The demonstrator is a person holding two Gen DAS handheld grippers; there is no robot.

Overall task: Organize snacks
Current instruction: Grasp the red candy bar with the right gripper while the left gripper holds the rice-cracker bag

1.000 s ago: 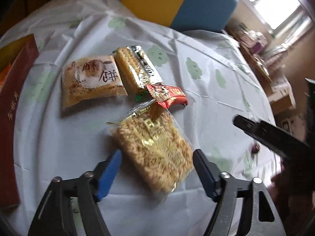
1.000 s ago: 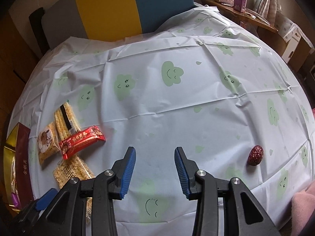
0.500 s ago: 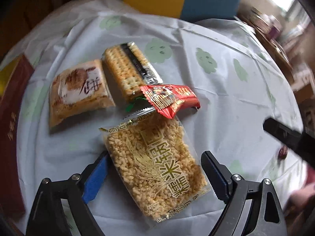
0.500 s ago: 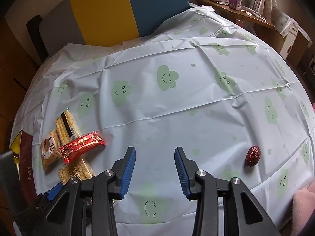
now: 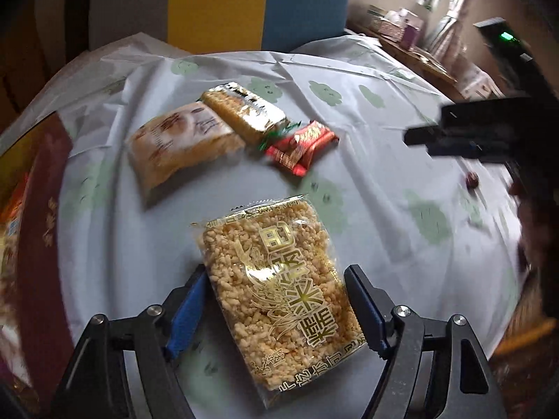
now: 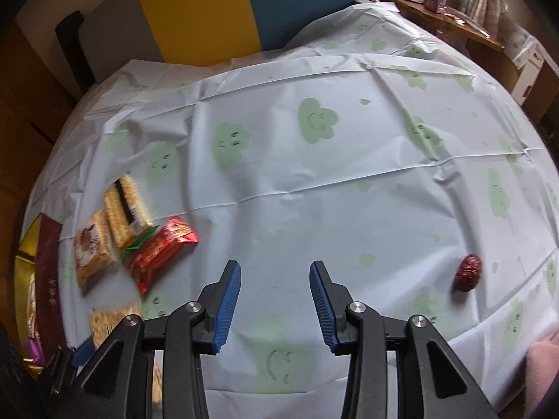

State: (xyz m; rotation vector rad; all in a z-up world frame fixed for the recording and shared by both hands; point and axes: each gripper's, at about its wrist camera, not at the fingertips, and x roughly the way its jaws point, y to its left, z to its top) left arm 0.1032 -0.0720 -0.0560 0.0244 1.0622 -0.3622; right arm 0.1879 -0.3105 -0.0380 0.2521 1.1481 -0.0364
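Note:
My left gripper (image 5: 276, 305) is shut on a clear pack of puffed-rice cake with gold print (image 5: 279, 286), its blue pads pressing both long sides, and holds it above the table. Beyond it lie a beige biscuit pack (image 5: 181, 143), a cracker pack with a dark stripe (image 5: 244, 111) and a red snack pack (image 5: 302, 145). The same packs show at the left of the right wrist view: beige pack (image 6: 92, 251), cracker pack (image 6: 125, 209), red pack (image 6: 159, 251). My right gripper (image 6: 276, 305) is open and empty over bare cloth. A red date (image 6: 468, 272) lies to its right.
A dark red and gold box (image 5: 38, 223) stands at the table's left edge, also seen in the right wrist view (image 6: 49, 279). The tablecloth (image 6: 314, 181) is white with green clouds. A yellow and blue panel (image 6: 223, 10) stands behind the table. Shelves with boxes are at the far right.
My left gripper has closed on the puffed-rice pack and pulled it back, away from the red pack. The right gripper has barely moved.

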